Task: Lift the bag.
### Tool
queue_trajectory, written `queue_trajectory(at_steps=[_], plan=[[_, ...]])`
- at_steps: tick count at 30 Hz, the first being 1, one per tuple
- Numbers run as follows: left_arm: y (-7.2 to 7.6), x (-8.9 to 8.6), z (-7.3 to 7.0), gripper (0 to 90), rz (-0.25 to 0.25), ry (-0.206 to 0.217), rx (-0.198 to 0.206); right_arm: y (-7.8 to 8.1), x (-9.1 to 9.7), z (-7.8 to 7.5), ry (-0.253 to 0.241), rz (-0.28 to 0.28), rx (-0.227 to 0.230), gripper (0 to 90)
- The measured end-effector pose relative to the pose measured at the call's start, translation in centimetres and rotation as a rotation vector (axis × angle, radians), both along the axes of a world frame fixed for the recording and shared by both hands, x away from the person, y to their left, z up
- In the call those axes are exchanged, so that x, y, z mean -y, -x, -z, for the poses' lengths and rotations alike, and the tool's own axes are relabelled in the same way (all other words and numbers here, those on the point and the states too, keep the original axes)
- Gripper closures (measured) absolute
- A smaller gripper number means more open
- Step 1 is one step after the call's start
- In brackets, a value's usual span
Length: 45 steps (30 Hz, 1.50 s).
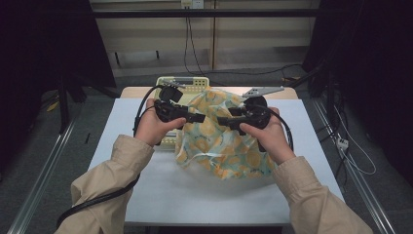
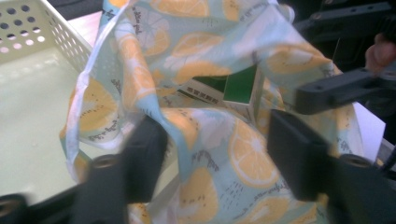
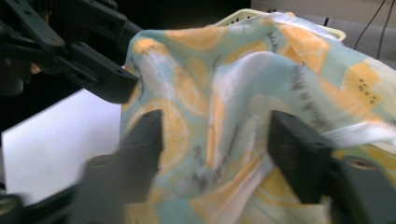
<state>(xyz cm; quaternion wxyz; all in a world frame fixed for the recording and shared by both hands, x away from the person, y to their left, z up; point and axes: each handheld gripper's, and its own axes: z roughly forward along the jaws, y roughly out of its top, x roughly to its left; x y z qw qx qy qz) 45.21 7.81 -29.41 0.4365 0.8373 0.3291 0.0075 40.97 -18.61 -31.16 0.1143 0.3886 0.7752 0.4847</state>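
Observation:
A cloth bag (image 1: 229,141) printed with orange slices on pale blue lies bunched on the white table (image 1: 160,195). My left gripper (image 1: 198,118) and right gripper (image 1: 220,120) point at each other over its top. In the left gripper view the left gripper (image 2: 217,140) is open, its jaws wide apart with the bag's cloth (image 2: 243,158) lying between them. A green and white box (image 2: 240,86) sits inside the bag's mouth. The right gripper (image 3: 217,140) is also open in its own view, with folds of the bag (image 3: 215,93) between its jaws.
A cream perforated basket (image 1: 168,83) stands behind and to the left of the bag, its wall (image 2: 60,32) close to the left gripper. Cables hang over the floor beyond the table. Metal rails run along both sides of the table.

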Motion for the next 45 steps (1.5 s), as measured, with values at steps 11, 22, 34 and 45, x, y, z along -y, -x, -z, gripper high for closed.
queue_trajectory(at_steps=[11, 22, 34, 45], plan=[[0.8, -1.6, -0.1, 8.6, 0.006, 0.042, 0.037, 1.8, 3.1, -1.5, 0.002, 0.047, 0.039, 18.4], [1.6, -2.9, 0.8, 7.0, 0.039, 0.033, 0.054, 3.2, 6.4, -1.7, 0.043, 0.083, 0.039, 17.7], [2.9, -4.8, 2.3, 6.3, 0.051, 0.015, 0.083, 4.2, 7.5, 1.5, 0.115, 0.074, 0.031, 16.8], [4.5, -6.3, 4.4, 6.3, 0.073, 0.01, 0.09, 6.1, 8.5, 4.1, 0.119, 0.08, 0.021, 16.8]])
